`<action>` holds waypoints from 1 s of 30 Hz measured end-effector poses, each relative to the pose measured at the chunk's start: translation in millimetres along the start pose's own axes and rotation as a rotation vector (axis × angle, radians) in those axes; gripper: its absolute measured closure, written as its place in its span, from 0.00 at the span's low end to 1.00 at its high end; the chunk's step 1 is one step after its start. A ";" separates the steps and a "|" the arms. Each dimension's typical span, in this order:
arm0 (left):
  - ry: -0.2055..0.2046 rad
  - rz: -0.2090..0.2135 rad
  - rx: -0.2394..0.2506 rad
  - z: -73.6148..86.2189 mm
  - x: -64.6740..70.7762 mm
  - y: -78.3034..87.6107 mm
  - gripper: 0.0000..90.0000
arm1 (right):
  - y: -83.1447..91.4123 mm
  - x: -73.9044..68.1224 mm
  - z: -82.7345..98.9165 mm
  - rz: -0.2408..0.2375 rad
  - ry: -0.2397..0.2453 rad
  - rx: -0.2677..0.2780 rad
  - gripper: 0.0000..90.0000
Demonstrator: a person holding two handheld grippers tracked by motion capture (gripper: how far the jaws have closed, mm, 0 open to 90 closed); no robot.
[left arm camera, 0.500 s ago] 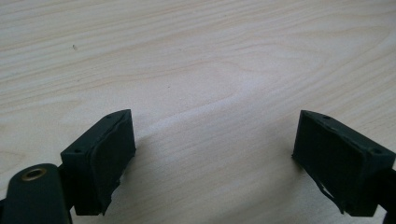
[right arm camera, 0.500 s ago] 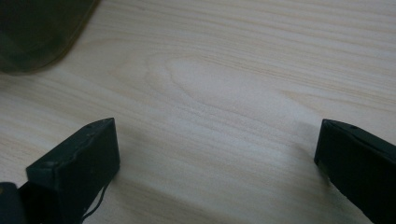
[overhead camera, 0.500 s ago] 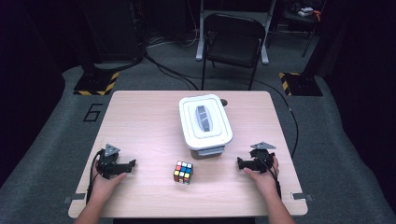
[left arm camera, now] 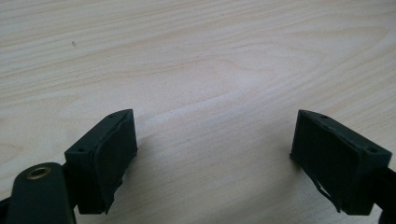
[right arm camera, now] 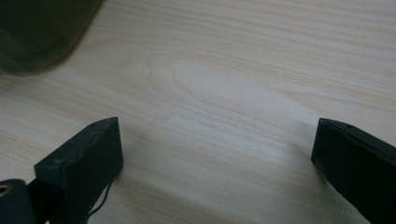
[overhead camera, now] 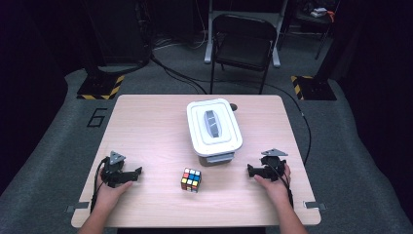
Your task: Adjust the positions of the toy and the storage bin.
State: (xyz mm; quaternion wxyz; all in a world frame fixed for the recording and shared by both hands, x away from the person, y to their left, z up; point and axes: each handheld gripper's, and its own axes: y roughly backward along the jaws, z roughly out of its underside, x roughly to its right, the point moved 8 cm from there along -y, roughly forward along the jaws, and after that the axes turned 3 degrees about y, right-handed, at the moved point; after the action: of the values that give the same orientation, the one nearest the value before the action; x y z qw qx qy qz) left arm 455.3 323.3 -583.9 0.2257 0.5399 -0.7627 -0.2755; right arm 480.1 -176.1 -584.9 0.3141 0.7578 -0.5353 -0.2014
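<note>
A person's two hands rest at the near edge of a light wooden table (overhead camera: pixel 146 122), each holding a black two-jaw gripper. The left gripper (overhead camera: pixel 138 171) lies low at the near left of the tabletop, jaws pointing inward toward the middle; in the left gripper view its jaws stand wide apart over bare wood grain, released, with nothing between them and nothing touched. The right gripper (overhead camera: pixel 249 170) sits at the near right, likewise pointing inward; the right gripper view shows its jaws spread just as wide above the bare table, gripping nothing, with a dark, blurred, rounded shape in the upper left corner that cannot be made out. Between the two grippers, near the front edge and well apart from both, sits a Rubik's cube (overhead camera: pixel 191 179) with mixed colours on its top and near faces, standing flat on the table. Just beyond the cube, at the centre of the table, is a white lidded container (overhead camera: pixel 214 126), rectangular with rounded corners, its lid on and bearing a grey handle along its middle; what it holds cannot be seen. Past the far edge of the table, a black folding chair (overhead camera: pixel 242 46) stands on the grey floor.
</note>
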 end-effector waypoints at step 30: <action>0.005 -0.003 0.000 0.2 1.6 0.9 0.18 | 27.4 -13.4 -13.1 -0.052 -0.016 -0.002 0.48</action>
State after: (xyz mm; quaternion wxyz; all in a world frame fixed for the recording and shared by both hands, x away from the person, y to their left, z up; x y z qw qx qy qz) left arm 454.1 322.1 -583.4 0.2273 0.5419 -0.7611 -0.2746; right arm 465.1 -166.5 -556.9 0.3053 0.7694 -0.5177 -0.2161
